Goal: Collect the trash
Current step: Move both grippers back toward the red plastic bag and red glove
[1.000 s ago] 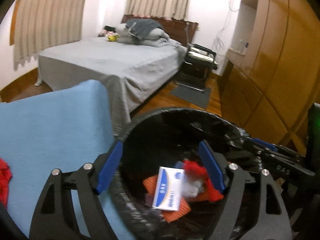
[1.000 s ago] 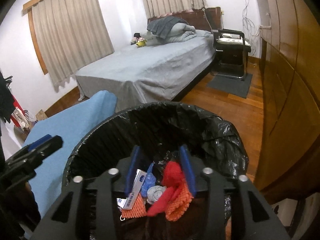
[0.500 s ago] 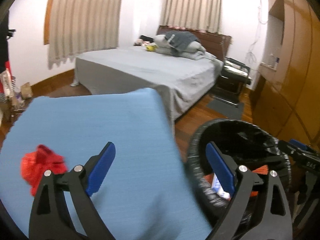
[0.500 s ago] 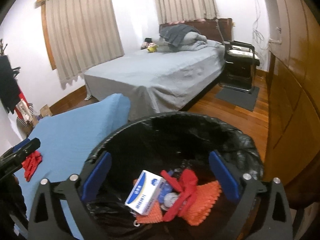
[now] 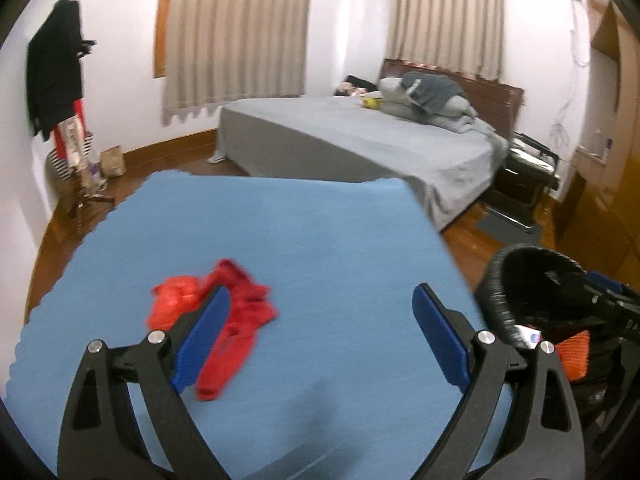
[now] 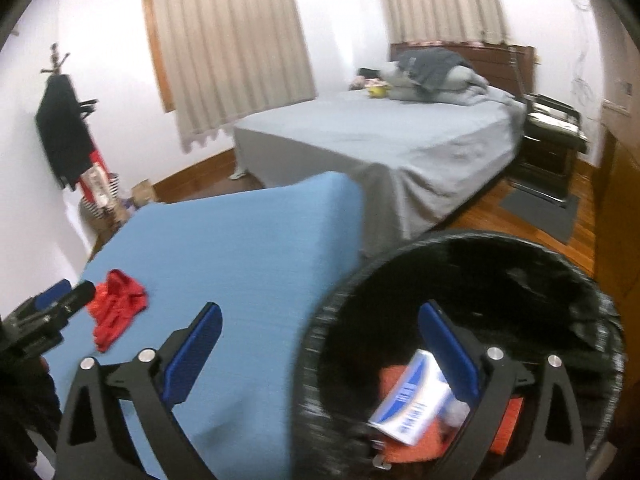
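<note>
Now both tools have swung away from the black-lined bin (image 6: 472, 320) (white box (image 6: 416, 404) and orange scraps already inside), jaws spread wide and empty. The left gripper (image 5: 320, 340) hangs over the blue table (image 5: 340, 248) beside the bin, nearing the red wrapper (image 5: 224, 320), likely the next pickup; the right gripper (image 6: 320, 356) straddles the bin's rim.

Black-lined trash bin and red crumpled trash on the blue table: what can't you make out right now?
- Black-lined trash bin: its bottom, hidden in the right wrist view by the white-and-blue carton and orange mesh; in the left wrist view, cut off by the right gripper.
- Red crumpled trash: material blurred, partly behind the left gripper finger.
- Carton print: blurred.
</note>
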`<state>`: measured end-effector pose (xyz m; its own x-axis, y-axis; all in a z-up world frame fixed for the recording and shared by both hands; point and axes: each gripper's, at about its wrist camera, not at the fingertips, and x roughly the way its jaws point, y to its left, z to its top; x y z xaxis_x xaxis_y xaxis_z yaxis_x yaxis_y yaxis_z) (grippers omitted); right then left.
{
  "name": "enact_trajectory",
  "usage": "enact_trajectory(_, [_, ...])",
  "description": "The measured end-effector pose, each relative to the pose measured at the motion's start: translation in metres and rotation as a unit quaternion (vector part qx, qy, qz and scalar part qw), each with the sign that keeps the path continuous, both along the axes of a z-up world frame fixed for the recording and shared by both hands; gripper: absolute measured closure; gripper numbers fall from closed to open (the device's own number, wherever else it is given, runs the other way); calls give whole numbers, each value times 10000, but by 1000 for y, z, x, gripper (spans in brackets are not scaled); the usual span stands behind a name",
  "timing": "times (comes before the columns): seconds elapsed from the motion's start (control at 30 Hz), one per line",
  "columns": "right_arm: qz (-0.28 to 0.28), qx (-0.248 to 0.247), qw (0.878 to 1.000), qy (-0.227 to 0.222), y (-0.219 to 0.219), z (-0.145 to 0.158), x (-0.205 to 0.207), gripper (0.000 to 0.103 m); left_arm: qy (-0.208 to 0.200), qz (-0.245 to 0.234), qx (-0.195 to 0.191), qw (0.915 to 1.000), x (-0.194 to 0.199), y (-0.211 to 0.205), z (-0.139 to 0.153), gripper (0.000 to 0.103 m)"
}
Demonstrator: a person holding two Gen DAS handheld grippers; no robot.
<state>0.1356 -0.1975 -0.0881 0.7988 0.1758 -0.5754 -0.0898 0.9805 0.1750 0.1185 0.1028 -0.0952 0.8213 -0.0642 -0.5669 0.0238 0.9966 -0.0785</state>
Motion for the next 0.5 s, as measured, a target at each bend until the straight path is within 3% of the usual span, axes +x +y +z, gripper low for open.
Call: enact_trajectory(0.5, [1135,44,9933,216,136,-26,39,6,134,983,115,9950,-8,109,-14,13])
